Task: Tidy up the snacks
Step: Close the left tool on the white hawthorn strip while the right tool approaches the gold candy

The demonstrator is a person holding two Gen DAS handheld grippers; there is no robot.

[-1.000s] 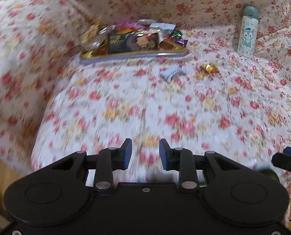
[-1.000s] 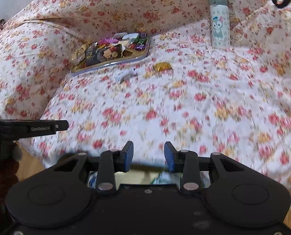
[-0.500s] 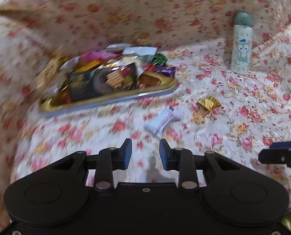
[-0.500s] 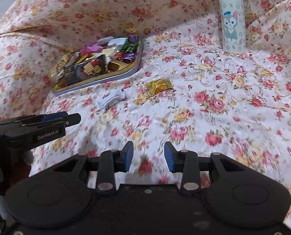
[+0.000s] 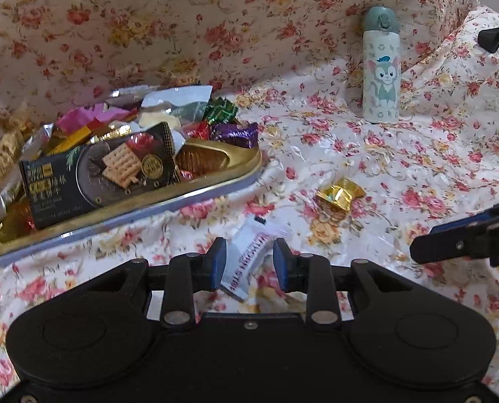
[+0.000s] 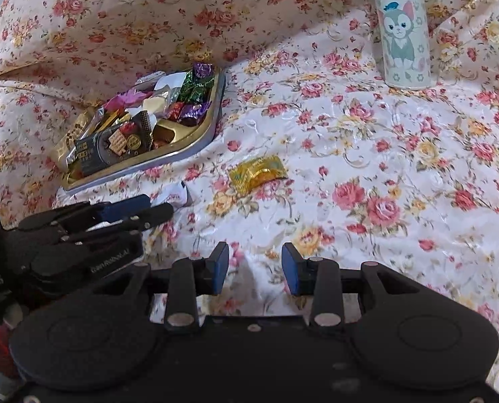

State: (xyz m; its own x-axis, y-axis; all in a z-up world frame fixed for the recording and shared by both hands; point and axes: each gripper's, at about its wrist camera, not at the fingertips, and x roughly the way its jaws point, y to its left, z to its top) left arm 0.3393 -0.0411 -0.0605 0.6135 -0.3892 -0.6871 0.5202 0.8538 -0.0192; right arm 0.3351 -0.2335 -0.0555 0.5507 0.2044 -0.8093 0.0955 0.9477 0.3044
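Note:
A white snack packet (image 5: 249, 255) lies on the floral cloth between the fingers of my left gripper (image 5: 249, 262), whose jaws stand apart around it, open. The same packet (image 6: 177, 194) peeks out behind that gripper's fingertips (image 6: 148, 210) in the right wrist view. A gold-wrapped snack (image 5: 340, 194) lies to the right of it. My right gripper (image 6: 255, 267) is open with nothing between its pads, short of the gold snack (image 6: 257, 173). A gold tray (image 5: 236, 171) heaped with wrapped sweets and a black cracker pack sits at the back left, also visible as the tray (image 6: 215, 114).
A white bottle with a cartoon cat (image 5: 382, 77) stands upright at the back right, also seen as the bottle (image 6: 405, 33). Floral cloth rises behind the tray and at the left. A black strap (image 5: 494, 38) lies at the far right. My right gripper's fingers (image 5: 450, 238) reach in from the right.
Both grippers have moved forward and down toward the loose snacks. The white packet now sits between the left fingers. Neither jaw has changed its width.

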